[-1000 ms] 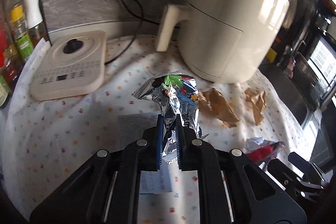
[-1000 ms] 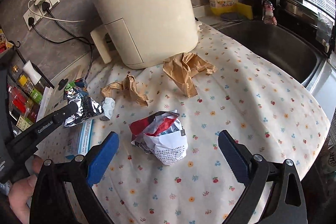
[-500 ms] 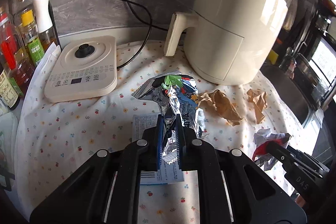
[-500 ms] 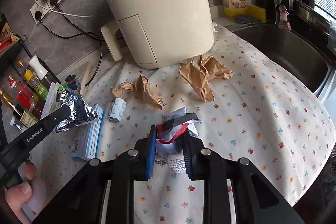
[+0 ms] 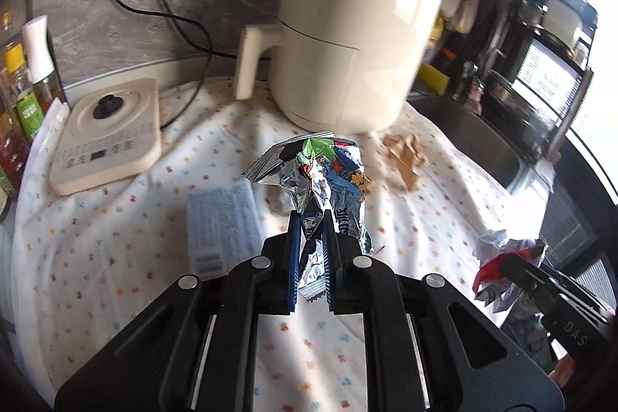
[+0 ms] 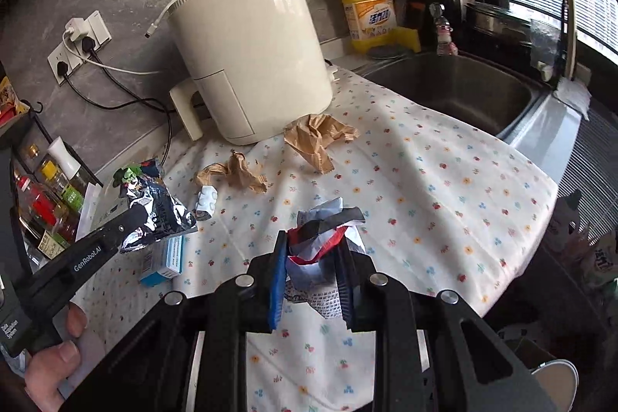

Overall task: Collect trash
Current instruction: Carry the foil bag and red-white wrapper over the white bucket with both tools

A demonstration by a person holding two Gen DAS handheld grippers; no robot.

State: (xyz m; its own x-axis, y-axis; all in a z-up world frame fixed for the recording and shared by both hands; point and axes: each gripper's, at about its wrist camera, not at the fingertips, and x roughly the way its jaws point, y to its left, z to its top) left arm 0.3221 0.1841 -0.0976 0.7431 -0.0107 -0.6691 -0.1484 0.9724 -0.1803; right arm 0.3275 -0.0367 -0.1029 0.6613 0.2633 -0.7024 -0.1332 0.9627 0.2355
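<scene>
My left gripper (image 5: 311, 219) is shut on a crumpled silver foil snack wrapper (image 5: 320, 176) and holds it above the flowered cloth; the wrapper also shows in the right wrist view (image 6: 154, 203). My right gripper (image 6: 313, 250) is shut on a crumpled red, white and black paper wad (image 6: 324, 238), lifted off the cloth; the wad also shows in the left wrist view (image 5: 498, 265). Two crumpled brown paper pieces (image 6: 316, 138) (image 6: 235, 174) lie near the air fryer. A small white pill blister (image 6: 206, 201) and a blue-white box (image 6: 162, 257) lie on the cloth.
A cream air fryer (image 6: 251, 64) stands at the back. A flat cream cooker base (image 5: 108, 134) lies at the left, with sauce bottles (image 5: 23, 91) beside it. A steel sink (image 6: 452, 91) is at the right, with a yellow detergent bottle (image 6: 370, 10) behind it.
My right gripper shut on the red and white wad and lifted it off the cloth. My left gripper has risen with the foil wrapper still held.
</scene>
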